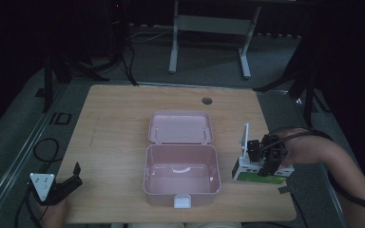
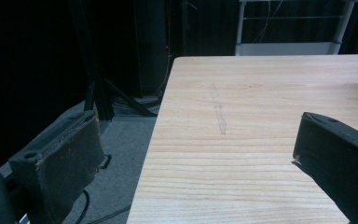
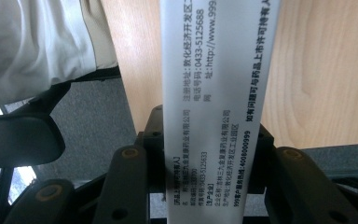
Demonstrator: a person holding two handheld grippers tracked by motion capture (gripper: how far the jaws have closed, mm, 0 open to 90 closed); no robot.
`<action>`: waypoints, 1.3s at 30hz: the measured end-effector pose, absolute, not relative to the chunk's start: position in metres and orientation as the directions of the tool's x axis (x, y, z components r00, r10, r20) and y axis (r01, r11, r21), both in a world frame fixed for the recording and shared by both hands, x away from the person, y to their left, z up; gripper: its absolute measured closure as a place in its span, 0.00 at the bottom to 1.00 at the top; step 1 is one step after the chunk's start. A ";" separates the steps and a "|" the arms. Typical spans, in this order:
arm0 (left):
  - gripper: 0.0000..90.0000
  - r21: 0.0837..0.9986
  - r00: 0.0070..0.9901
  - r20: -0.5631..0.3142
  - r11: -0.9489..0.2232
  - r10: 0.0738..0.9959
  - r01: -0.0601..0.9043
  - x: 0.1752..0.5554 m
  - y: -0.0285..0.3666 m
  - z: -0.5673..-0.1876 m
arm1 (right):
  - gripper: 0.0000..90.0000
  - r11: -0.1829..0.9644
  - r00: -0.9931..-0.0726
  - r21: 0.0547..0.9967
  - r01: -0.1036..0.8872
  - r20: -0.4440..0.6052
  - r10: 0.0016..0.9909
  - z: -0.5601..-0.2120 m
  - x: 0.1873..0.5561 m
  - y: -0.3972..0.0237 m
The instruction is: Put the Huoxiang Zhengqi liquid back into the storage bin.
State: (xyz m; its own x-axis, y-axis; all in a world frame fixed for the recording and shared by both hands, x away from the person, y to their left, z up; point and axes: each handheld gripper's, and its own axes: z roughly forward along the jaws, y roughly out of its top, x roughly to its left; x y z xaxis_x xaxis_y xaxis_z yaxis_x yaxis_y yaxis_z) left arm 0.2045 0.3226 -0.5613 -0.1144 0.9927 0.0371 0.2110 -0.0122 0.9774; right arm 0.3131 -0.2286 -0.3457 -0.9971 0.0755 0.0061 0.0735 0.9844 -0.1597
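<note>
Nearest the lens in the right gripper view, a white medicine box [image 3: 216,107] with printed black text runs up the middle of the frame, pinched between the two black jaws at the bottom. In the high view this box [image 1: 261,172], white with a green face, sits at the lower right of the frame, the right gripper [image 1: 266,164] clamped on it from above, seemingly just off the wooden table [image 1: 114,123]. Gripping it across its narrow sides probably keeps it level for carrying. Centre frame, a pink lunch box [image 1: 181,175] lies open, lid folded flat behind, likely ready to receive the box. At lower left the left gripper [image 1: 71,178] rests at the table's edge, jaws spread and holding nothing, apparently out of the way.
</note>
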 end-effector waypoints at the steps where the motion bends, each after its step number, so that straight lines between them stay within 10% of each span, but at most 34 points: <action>1: 0.02 0.978 -0.114 0.037 -0.013 0.993 0.210 0.204 0.323 -0.561 | 0.69 0.985 -0.997 -0.156 0.071 0.002 0.072 -0.343 0.313 -0.227; 39: 0.02 0.978 -0.114 0.041 -0.017 0.993 0.210 0.204 0.322 -0.561 | 0.69 0.990 -0.999 -0.137 -0.035 -0.004 -0.036 -0.314 0.308 -0.118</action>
State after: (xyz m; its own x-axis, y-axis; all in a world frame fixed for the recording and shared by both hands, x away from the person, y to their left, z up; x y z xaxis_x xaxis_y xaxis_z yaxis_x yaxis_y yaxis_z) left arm 0.2043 0.3225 -0.5612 -0.1139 0.9926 0.0413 0.2101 -0.0166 0.9775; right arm 0.3076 -0.1176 -0.3138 -0.9993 -0.0360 -0.0036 -0.0352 0.9899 -0.1372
